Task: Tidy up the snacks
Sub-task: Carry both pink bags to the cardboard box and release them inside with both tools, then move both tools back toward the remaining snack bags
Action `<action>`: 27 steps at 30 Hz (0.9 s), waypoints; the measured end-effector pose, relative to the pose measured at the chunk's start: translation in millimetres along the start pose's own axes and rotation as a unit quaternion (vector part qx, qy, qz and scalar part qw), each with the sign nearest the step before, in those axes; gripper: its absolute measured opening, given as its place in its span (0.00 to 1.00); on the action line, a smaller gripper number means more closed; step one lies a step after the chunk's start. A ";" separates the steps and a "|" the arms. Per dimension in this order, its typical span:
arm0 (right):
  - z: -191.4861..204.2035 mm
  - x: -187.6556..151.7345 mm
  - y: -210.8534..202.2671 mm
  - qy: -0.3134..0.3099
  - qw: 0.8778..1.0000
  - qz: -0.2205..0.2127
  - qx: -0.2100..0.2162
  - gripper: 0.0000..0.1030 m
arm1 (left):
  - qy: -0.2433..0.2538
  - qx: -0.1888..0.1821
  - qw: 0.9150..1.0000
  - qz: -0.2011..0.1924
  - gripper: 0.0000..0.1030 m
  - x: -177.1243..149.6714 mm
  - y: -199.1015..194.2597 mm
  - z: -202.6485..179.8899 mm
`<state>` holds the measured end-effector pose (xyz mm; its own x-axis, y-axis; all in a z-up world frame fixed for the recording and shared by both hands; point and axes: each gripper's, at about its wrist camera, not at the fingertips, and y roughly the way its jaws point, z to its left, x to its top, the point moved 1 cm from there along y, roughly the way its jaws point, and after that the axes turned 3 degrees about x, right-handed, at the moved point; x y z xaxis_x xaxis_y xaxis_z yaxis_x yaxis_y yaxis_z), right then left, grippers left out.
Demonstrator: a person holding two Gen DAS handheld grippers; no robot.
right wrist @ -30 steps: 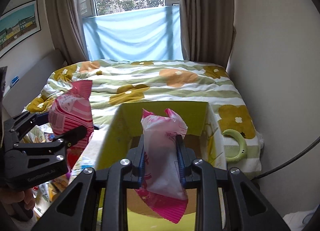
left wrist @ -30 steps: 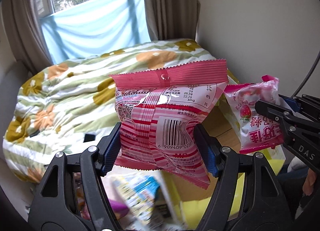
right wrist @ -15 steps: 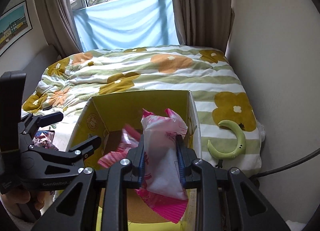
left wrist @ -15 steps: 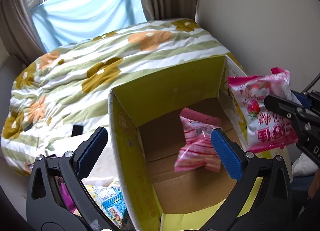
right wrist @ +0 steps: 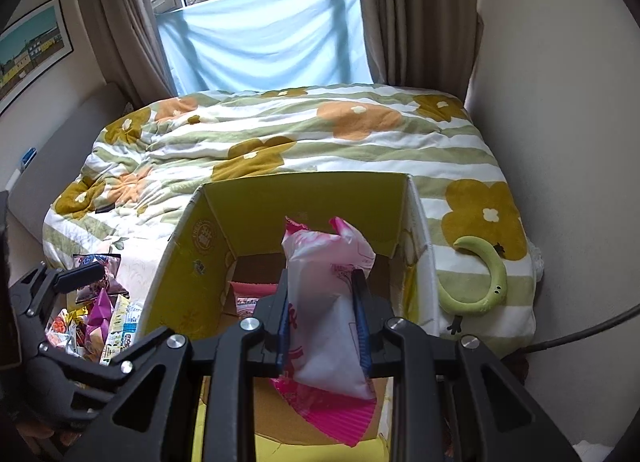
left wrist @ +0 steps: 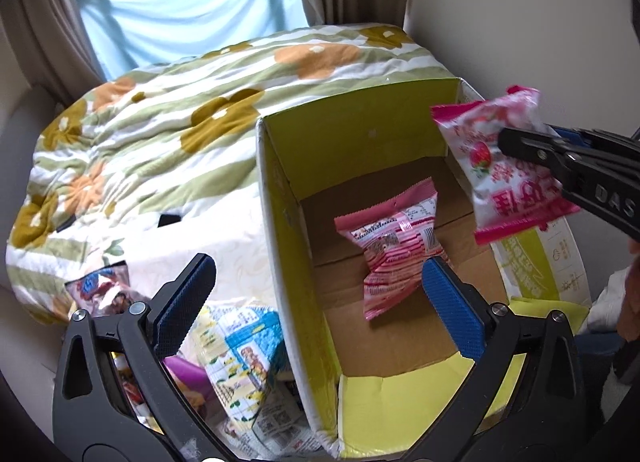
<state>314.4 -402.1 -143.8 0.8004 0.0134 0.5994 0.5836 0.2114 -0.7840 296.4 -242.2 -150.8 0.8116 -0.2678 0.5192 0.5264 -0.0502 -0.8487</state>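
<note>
Above the open cardboard box (left wrist: 280,198), left claw (left wrist: 316,294) tilted steeply down, blue pads spread as wide as they go, nothing between them. Straddles the box's near-left wall: one pad (left wrist: 184,302) outside over the snack pile (left wrist: 240,346), the other pad (left wrist: 452,310) inside over the box floor. Just ahead of that inner pad, pink striped packet (left wrist: 392,258) lying loose and crumpled on the brown bottom, touching neither pad.

To the right of the left claw and higher, right claw (right wrist: 322,322) also angled downward over the box, pads pressed together on a pink-and-white strawberry packet (right wrist: 326,302). Pinched at its middle, packet upright, twisted top poking above the fingers, crimped pink hem hanging below them, clear of the box floor. From the left wrist view, same packet (left wrist: 500,166) seen side-on at the box's right wall, black finger across its face.

Hard to make out: printing on the held packet blurred from the right wrist view; only a strip of the striped packet (right wrist: 256,294) visible past the right claw's left finger. Snack pile partly hidden behind the left claw's frame and cut by the lower edge; separate wrappers not countable. Sliver of a hand (left wrist: 632,294) at the far right edge, cropped. Box's near flap covered by the claw bodies in both views. Beyond the box, flowered quilt (right wrist: 280,142) on the bed, green crescent-shaped toy (right wrist: 484,282) lying right of the right claw.
</note>
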 end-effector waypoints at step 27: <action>5.7 -4.3 -6.3 -0.037 0.997 0.010 0.061 1.00 | -0.044 0.055 0.997 -0.032 0.99 -19.4 -44.2 10.2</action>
<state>306.5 -397.9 -140.5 0.7966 0.0894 0.5978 0.5432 0.3278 -0.7729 260.0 -225.0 -122.3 0.7916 -0.1820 0.5833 0.5989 0.0421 -0.7997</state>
